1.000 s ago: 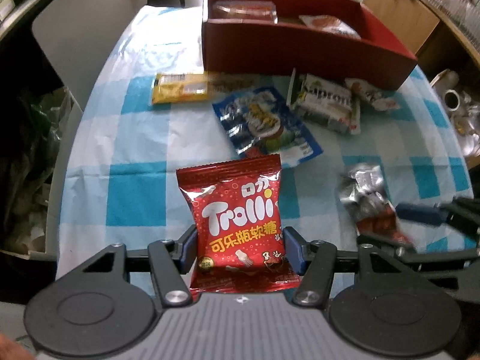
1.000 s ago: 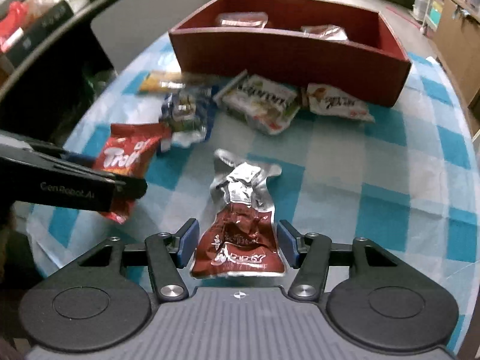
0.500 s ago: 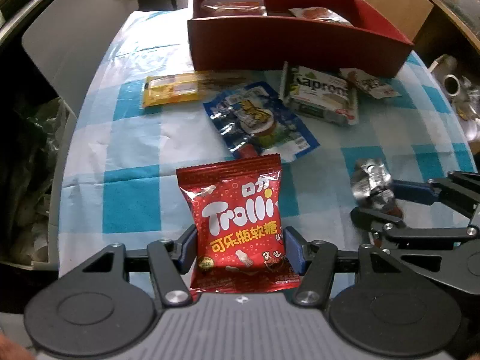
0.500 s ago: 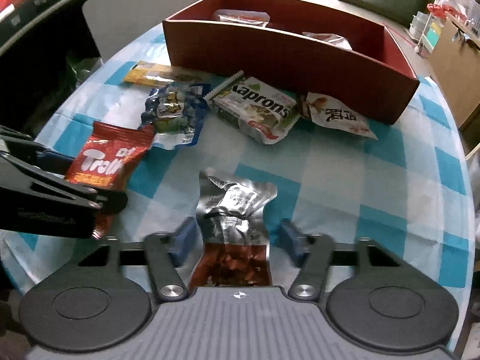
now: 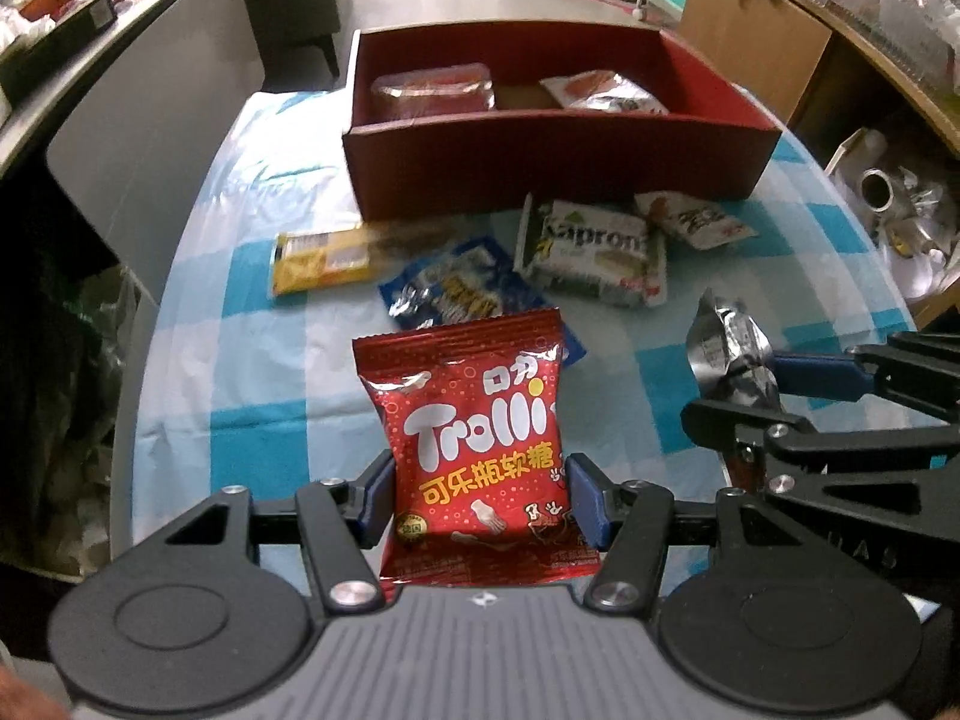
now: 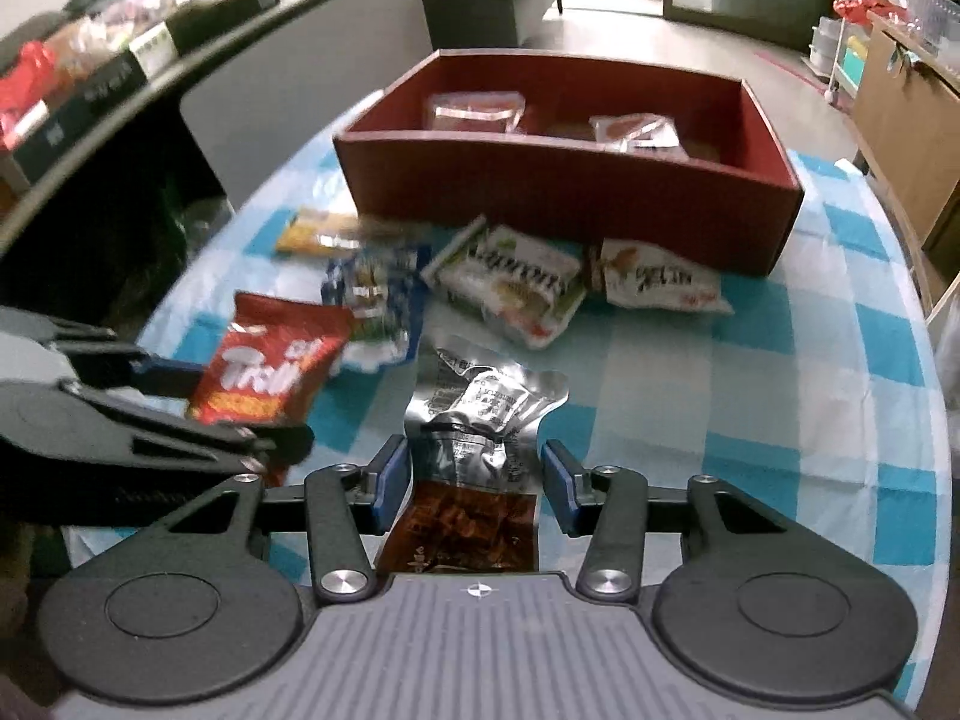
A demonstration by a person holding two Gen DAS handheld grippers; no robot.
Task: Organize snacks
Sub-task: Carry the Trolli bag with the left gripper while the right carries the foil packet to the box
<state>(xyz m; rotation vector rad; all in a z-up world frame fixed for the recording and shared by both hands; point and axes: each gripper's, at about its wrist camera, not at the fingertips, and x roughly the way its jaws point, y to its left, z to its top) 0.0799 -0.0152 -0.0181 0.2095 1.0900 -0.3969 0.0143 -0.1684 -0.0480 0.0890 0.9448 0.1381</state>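
My left gripper is shut on a red Trolli gummy bag and holds it above the checkered table. My right gripper is shut on a silver and brown foil snack packet, also lifted; it also shows in the left wrist view. The Trolli bag shows in the right wrist view at the left. A red box stands at the far side of the table with two packets inside.
On the table before the box lie a yellow bar, a blue packet, a green and white Kapron pack and a white packet. A shelf runs along the left. A wooden cabinet stands at the right.
Both grippers have risen with their packets and moved toward the red box. The foil packet has left the table.
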